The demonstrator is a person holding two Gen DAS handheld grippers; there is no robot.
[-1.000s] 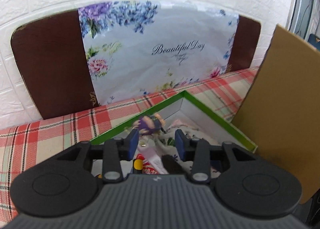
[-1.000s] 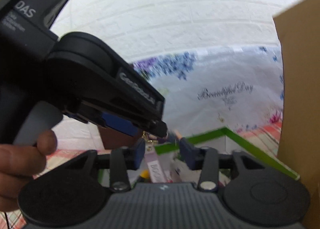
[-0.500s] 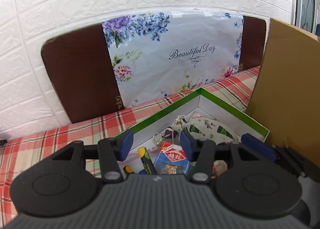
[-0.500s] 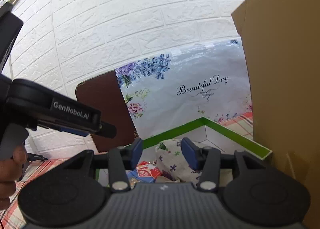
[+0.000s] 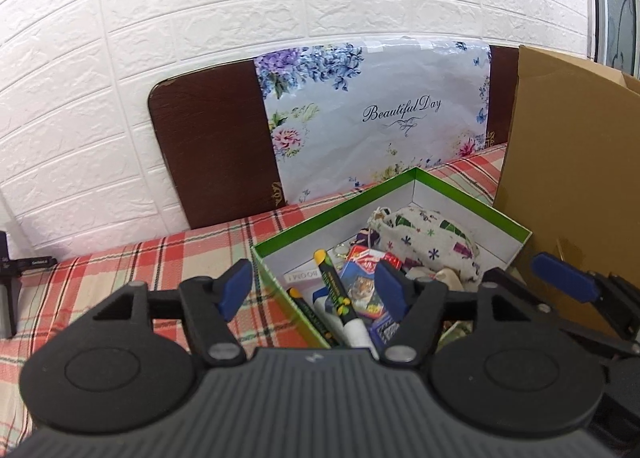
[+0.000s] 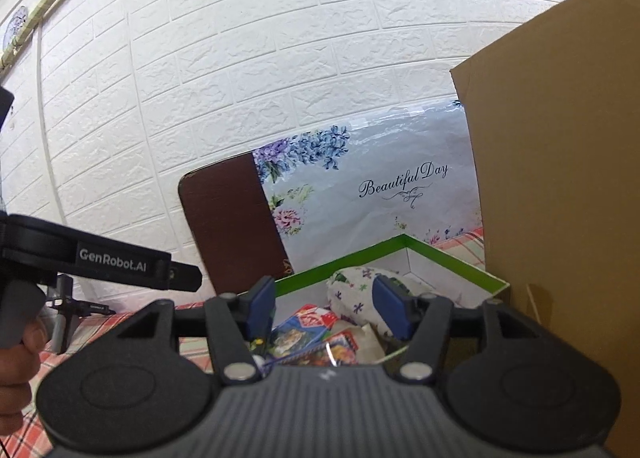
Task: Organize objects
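A green-rimmed white box (image 5: 472,201) sits on the plaid cloth and shows in the right wrist view too (image 6: 452,260). It holds a patterned drawstring pouch (image 5: 424,232) (image 6: 356,290), marker pens (image 5: 334,286), card packs (image 5: 360,290) (image 6: 304,328) and small items. My left gripper (image 5: 314,290) is open and empty, held above the box's near left side. My right gripper (image 6: 324,308) is open and empty, above the box's near side; one of its fingers (image 5: 564,278) shows at the right of the left wrist view.
A tall cardboard box (image 5: 572,161) stands right of the green box. A brown board with a floral "Beautiful Day" sheet (image 5: 372,117) leans on the white brick wall. The red plaid cloth (image 5: 132,270) stretches left. A black stand (image 6: 64,310) is at far left.
Both grippers have pulled up and back from the box. The left gripper let go of the purple keychain item, which now lies in the box, and opened wider.
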